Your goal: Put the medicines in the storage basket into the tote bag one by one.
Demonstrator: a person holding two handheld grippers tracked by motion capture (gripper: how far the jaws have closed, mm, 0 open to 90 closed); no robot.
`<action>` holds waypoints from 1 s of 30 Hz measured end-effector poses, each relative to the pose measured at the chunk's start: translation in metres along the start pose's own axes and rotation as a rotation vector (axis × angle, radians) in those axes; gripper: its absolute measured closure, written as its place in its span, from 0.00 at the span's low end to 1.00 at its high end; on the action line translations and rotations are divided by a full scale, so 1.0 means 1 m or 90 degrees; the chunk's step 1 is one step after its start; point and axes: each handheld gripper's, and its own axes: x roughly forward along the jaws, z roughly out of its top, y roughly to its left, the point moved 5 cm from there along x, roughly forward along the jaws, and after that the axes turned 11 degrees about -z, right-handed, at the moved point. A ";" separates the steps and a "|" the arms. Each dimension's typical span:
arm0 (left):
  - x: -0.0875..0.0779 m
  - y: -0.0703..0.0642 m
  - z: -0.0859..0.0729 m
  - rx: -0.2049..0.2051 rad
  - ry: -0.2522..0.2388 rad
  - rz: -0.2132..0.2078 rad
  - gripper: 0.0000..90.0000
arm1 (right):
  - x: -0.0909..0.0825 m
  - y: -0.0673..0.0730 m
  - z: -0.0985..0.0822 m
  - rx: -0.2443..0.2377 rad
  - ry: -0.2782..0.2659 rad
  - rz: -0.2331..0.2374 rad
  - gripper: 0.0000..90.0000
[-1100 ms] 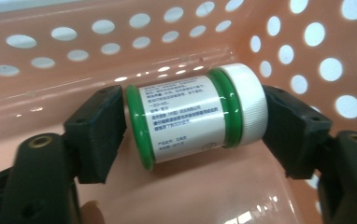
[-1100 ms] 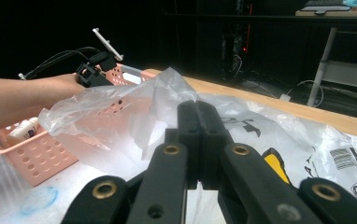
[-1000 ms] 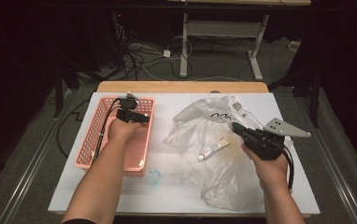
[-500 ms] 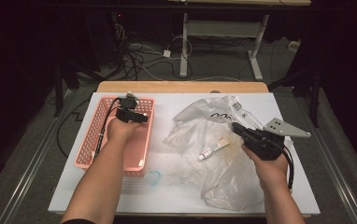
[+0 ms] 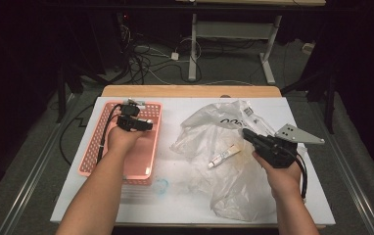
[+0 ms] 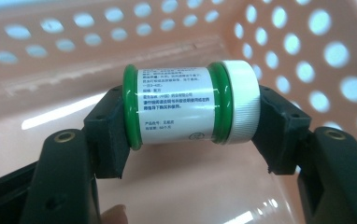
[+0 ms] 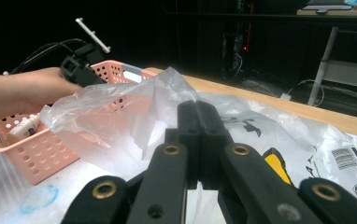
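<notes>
Green-ringed bottle (image 6: pixel 186 105) clamped endwise by left gripper (image 6: pixel 186 140) inside basket (image 6: pixel 307 56), right gripper (image 7: pixel 200 135) closed.

White tube (image 5: pixel 223 156) on the table (image 5: pixel 185 200)

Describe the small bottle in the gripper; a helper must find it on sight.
Look in the pink basket at the table's left. There the left gripper clamps a small bottle lying sideways, end to end. Green rims, white printed label and ribbed white cap set it apart.

Lab: tangled floor cables (image 5: pixel 146 58), workbench (image 5: pixel 190 91)
</notes>
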 end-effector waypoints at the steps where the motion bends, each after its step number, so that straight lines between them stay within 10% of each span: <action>1: -0.001 -0.002 -0.002 0.005 0.003 0.000 0.39 | 0.000 0.000 0.000 0.000 0.000 0.001 1.00; 30: -0.059 -0.028 -0.055 0.067 0.019 -0.003 0.39 | -0.002 0.002 0.002 -0.004 -0.005 0.001 1.00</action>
